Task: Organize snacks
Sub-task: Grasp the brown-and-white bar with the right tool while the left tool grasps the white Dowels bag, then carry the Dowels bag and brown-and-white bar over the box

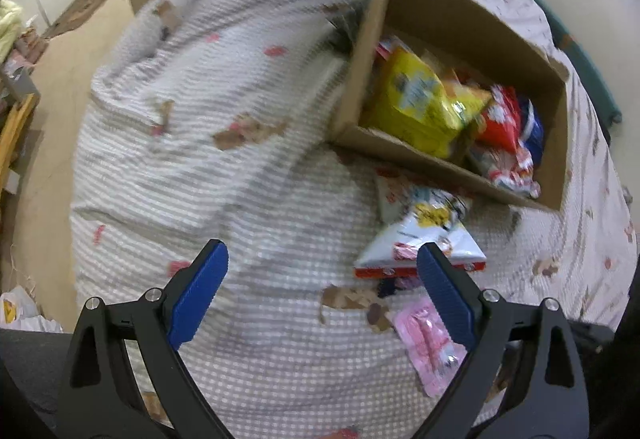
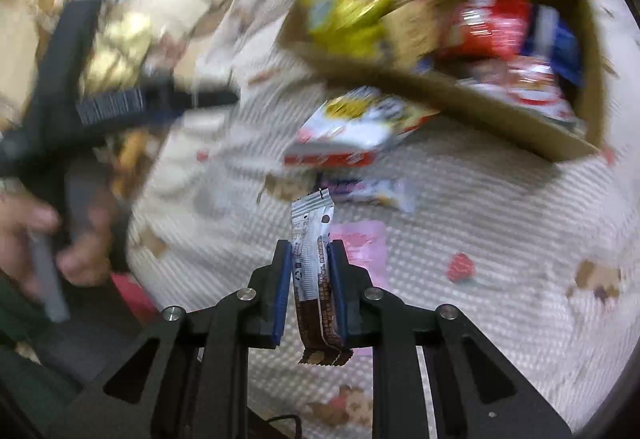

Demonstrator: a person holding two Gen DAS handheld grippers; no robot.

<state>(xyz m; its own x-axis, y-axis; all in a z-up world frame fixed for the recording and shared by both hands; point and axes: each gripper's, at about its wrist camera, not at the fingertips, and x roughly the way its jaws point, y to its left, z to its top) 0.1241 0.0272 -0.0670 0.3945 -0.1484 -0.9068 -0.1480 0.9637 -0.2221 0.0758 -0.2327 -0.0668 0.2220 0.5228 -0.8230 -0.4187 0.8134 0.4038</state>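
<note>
Both wrist cams angled down, close over bedspread (image 1: 248, 175), sharing cardboard box (image 1: 360, 71) of snacks

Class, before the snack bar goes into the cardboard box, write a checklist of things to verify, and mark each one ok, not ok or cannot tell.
1. Snack bar clamped in the right tool: ok.
2. Bar lifted off the bedspread: ok.
3. Cardboard box open on top: ok.
4. Free room in the box: cannot tell, packets are blurred.
5. Left tool open and empty: ok.
6. Loose packets, such as the white packet and pink packet, outside the box: not ok.
</note>
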